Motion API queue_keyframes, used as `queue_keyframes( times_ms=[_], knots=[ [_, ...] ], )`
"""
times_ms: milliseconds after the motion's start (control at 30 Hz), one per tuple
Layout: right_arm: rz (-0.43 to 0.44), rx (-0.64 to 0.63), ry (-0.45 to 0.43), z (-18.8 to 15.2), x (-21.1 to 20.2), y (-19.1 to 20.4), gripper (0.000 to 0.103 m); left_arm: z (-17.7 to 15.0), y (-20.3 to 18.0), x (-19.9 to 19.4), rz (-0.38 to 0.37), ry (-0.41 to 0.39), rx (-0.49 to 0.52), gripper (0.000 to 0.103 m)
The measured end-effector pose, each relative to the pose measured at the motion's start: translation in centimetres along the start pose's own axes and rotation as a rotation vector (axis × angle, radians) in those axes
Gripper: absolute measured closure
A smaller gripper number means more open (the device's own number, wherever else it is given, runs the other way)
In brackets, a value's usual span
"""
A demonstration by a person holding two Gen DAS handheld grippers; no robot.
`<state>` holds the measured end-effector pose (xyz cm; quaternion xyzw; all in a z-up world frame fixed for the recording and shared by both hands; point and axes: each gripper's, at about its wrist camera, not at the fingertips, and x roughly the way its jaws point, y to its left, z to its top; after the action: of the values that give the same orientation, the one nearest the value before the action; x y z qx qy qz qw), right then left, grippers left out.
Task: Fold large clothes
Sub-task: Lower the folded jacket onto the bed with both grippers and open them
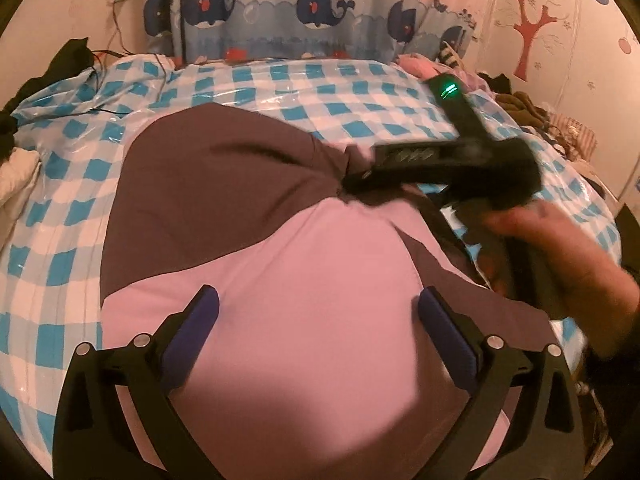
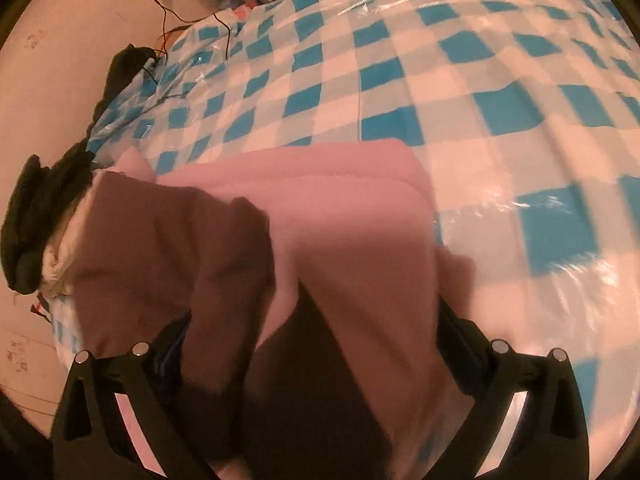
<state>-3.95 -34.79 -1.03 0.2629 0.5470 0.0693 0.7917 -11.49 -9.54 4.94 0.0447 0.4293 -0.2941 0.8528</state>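
**Pink-and-brown garment on the checked bed, one gripper spread, the other buried in cloth**

Nearest the left wrist camera, the left gripper hovered with its blue-padded fingers spread wide, nothing between them, directly over the pink panel of the garment. The garment lay on the bed, its pink body bordered by dark brown sections at the upper left and the right.

Just beyond, at the garment's far edge, the right gripper came in from the right, motion-blurred, its tip at a bunched point of brown fabric. The person's right hand held its handle, and a green light showed on its upper arm.

In the right wrist view, the right gripper had folds of brown and pink cloth draped between and over its fingers; whether they were closed on it could not be told.

Farther off, the blue-and-white checked cover under clear plastic stretched away. A whale-print curtain hung behind the bed.
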Motion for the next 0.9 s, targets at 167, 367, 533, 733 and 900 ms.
queue_keyframes(
  times_ms=[167,367,533,733,900],
  knots=[
    [0.111,0.011,0.031,-2.5,-5.7,-0.2,0.006,0.0,8.0,-6.9,-0.05,-0.118,-0.247,0.008],
    [0.088,0.074,0.162,-5.8,-3.6,-2.0,0.006,-3.0,17.5,-3.1,-0.067,-0.017,-0.564,0.008],
    [0.465,0.299,0.249,-8.9,0.7,-3.9,0.005,-3.7,14.7,0.8,-0.219,0.031,-0.569,0.008],
    [0.63,0.268,0.143,-7.0,1.9,-0.3,0.005,-1.4,12.5,-3.3,-0.049,-0.043,-0.389,0.008],
    [0.681,0.164,0.186,-5.2,5.8,5.3,0.005,0.3,15.0,-6.4,0.133,-0.078,-0.326,0.008]
  ],
)
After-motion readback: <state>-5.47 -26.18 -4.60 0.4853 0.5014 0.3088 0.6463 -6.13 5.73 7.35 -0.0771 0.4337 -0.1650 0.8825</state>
